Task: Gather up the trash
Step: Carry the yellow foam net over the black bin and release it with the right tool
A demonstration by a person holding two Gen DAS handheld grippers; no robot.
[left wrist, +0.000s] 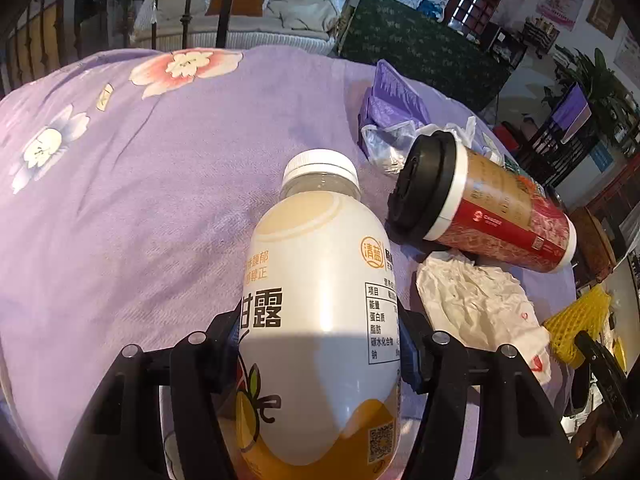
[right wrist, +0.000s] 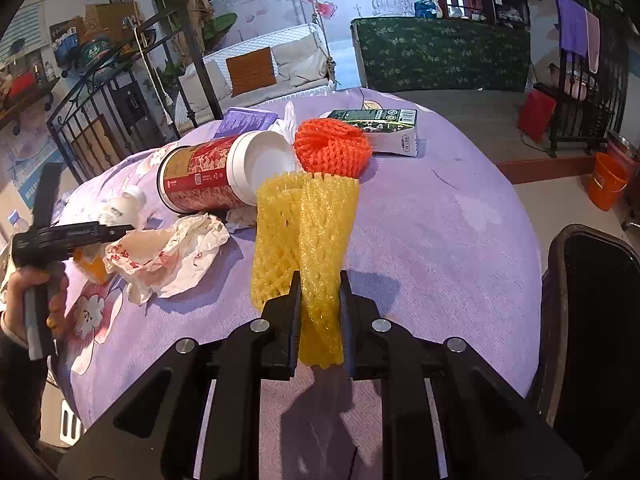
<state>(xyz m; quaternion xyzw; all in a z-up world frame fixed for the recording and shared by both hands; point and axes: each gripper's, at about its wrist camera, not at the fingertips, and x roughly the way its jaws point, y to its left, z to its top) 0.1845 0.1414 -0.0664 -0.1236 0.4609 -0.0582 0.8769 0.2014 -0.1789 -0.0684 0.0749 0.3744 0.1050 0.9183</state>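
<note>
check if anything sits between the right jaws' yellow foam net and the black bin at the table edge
Nothing visible does. The yellow foam net is pinched in the right gripper, and only bare purple tablecloth lies between it and the black bin at the right edge.

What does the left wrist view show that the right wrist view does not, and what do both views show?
Only the left wrist view shows the left gripper with the juice bottle between its fingers, and the cup's black lid.

Only the right wrist view shows the right gripper shut on the yellow foam net, the orange foam net, the green carton and the cup's open white end.

Both show the red paper cup lying on its side, the crumpled white wrapper and the purple floral cloth.
</note>
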